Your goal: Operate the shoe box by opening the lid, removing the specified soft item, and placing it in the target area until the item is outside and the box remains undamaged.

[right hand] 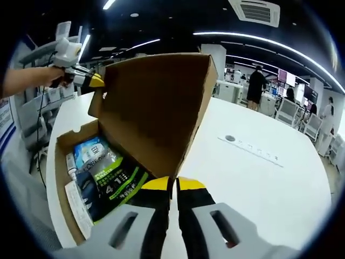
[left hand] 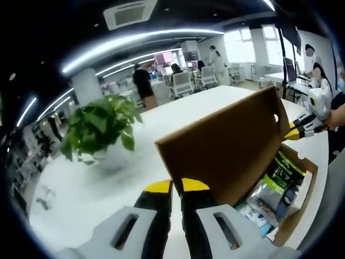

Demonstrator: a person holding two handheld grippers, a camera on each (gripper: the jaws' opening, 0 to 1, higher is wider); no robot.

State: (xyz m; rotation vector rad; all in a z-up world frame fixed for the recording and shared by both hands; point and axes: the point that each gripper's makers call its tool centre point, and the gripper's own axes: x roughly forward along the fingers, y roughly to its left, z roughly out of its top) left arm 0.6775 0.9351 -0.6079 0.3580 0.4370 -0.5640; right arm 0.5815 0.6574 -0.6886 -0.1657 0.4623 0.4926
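Both yellow-tipped grippers, left (left hand: 177,186) and right (right hand: 173,184), apparently pinch opposite corners of the brown cardboard shoe box's (right hand: 67,148) raised lid (right hand: 156,102) above soft packets (right hand: 110,175) on the white bench (right hand: 259,172)

A green-and-black packet (right hand: 119,182) in the shoe box (right hand: 156,108) shows "41"
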